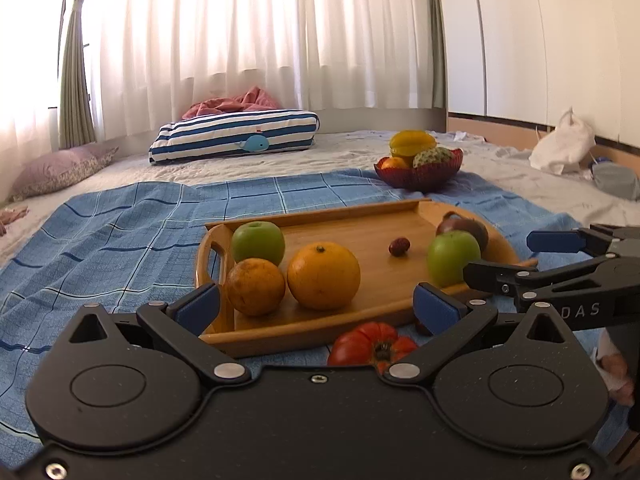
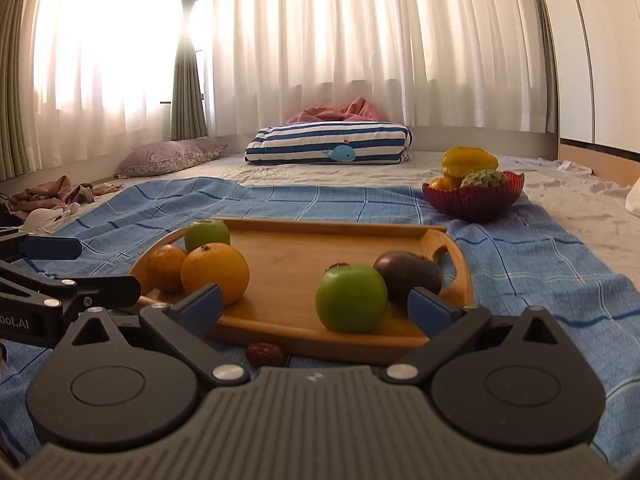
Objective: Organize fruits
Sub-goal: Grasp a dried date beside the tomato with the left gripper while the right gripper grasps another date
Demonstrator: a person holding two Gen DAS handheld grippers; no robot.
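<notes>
Nearest our left tool (image 1: pixel 316 302) lies a ribbed red tomato (image 1: pixel 370 346) on the blue checked cloth (image 1: pixel 120 220), just in front of the wooden tray (image 1: pixel 360 216); the jaws stand wide apart with nothing between them. Our right tool (image 2: pixel 316 304) is likewise fully spread and empty, with a small red date (image 2: pixel 266 354) on the cloth just in front of the tray's near rim.

What could go wrong, biggest first. The tray sits on soft bedding, so if we press on its rim it may tip and set the round fruit rolling. On the tray, the two oranges (image 1: pixel 323 276) and a green apple (image 1: pixel 258 242) touch at its left end; closing on one could shove its neighbours. At the tray's right end a second green apple (image 2: pixel 351 299) stands against a dark purple fruit (image 2: pixel 408 276), straight ahead of our right tool. Both tools hang close together, so they may collide. The small date on the tray (image 1: pixel 399 247) may slip from wide pads.

Beyond the tray's far right corner stands the red bowl (image 1: pixel 418 176), already piled high.
</notes>
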